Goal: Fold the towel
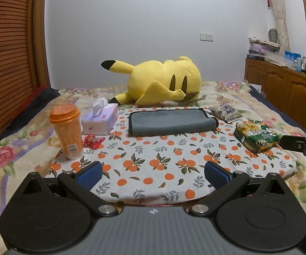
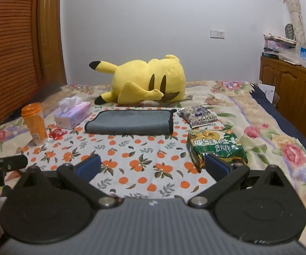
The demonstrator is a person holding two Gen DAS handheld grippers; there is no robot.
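Grey and soft, the towel (image 1: 172, 122) lies folded flat on the cloth (image 1: 153, 159) with little oranges printed on it, far out in front of both grippers and touching neither. Its thick rolled edge faces the near side. The left gripper (image 1: 153, 175) hangs low over the near part of the cloth with its blue pads (image 1: 89, 175) spread wide, and it holds nothing. The right gripper (image 2: 152, 165) is spread wide too and is also empty. A big yellow plush toy (image 1: 163, 80) lies on its side just behind the towel (it looks asleep). A tissue box (image 1: 100, 120) sits near the towel's left end, with an orange cup (image 1: 66, 127) and a small red wrapper (image 1: 93, 141) close by. Off the towel's right end lie a purple packet (image 1: 225, 110) and a green snack bag (image 1: 256, 137).
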